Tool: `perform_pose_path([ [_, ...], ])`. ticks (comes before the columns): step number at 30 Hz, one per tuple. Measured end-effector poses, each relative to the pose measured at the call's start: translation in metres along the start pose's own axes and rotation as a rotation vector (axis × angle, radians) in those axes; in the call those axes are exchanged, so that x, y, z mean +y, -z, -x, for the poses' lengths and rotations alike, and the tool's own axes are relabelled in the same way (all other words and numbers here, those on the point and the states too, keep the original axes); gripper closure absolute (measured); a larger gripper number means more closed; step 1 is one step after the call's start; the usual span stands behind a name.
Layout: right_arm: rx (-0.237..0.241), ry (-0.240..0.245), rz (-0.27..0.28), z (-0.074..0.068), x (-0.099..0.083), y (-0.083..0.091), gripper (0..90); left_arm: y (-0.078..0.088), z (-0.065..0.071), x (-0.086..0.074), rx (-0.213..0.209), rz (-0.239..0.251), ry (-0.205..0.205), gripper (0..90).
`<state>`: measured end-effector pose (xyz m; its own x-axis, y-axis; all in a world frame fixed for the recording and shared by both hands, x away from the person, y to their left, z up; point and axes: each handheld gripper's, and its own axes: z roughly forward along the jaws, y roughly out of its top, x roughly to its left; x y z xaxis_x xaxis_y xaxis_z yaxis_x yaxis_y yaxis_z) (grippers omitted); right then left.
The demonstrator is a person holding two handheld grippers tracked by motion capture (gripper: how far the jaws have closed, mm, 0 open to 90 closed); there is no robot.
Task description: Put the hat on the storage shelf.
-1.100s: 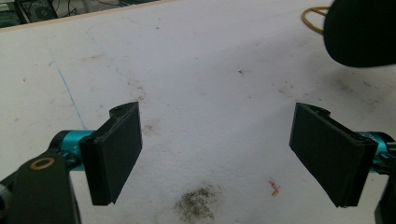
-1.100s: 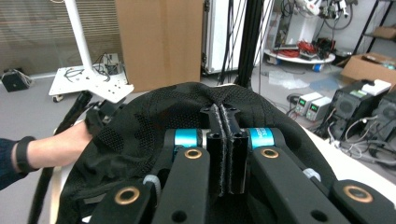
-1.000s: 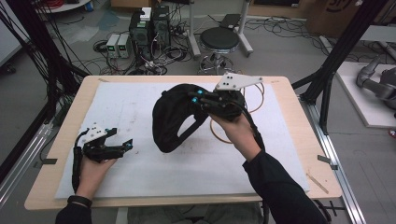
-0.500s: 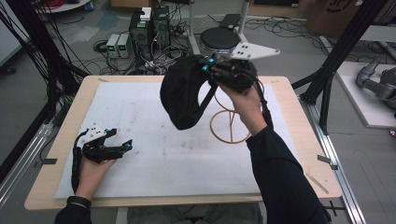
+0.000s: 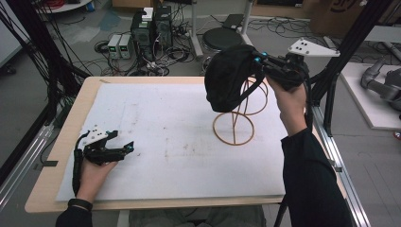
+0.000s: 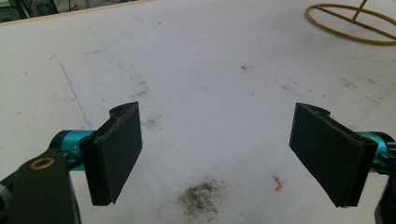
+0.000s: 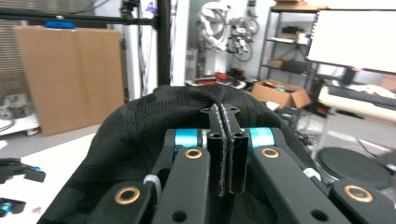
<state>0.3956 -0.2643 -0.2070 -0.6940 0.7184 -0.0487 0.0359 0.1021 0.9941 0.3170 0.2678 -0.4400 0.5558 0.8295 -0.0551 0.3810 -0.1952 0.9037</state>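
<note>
Right gripper (image 5: pixel 257 60) pinching black cap (image 5: pixel 228 78), held over wire stand (image 5: pixel 235 124). Left gripper (image 5: pixel 124 150) well left of stand, jaws spread, nothing between.

I can't see the gold wire stand's (image 5: pixel 235 124) top; the black knit cap (image 5: pixel 227 78) at twelve o'clock covers it.
</note>
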Motion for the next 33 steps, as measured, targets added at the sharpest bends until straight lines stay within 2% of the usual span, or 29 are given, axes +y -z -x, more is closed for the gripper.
perform_pose_path([
  [10,-0.084,-0.029,-0.055,0.017,-0.026,0.014,90.0,-0.003,0.002,0.000,-0.004,-0.011,-0.001,17.2],
  [19,-0.102,-0.051,-0.101,0.023,-0.053,0.022,90.0,-0.003,0.001,-0.001,-0.003,-0.016,-0.003,17.2],
  [22,-0.107,-0.057,-0.100,0.023,-0.060,0.024,90.0,-0.003,0.002,-0.001,-0.003,-0.016,-0.004,17.2],
  [24,-0.116,-0.056,-0.111,0.023,-0.068,0.027,87.8,-0.003,0.002,-0.001,-0.003,-0.017,-0.005,17.2],
  [26,-0.113,-0.062,-0.094,0.023,-0.072,0.033,79.5,-0.004,0.002,-0.001,-0.004,-0.017,-0.003,17.2],
  [33,-0.154,-0.082,-0.048,0.011,-0.081,0.054,46.8,-0.004,0.002,-0.001,-0.007,-0.019,-0.008,17.2],
])
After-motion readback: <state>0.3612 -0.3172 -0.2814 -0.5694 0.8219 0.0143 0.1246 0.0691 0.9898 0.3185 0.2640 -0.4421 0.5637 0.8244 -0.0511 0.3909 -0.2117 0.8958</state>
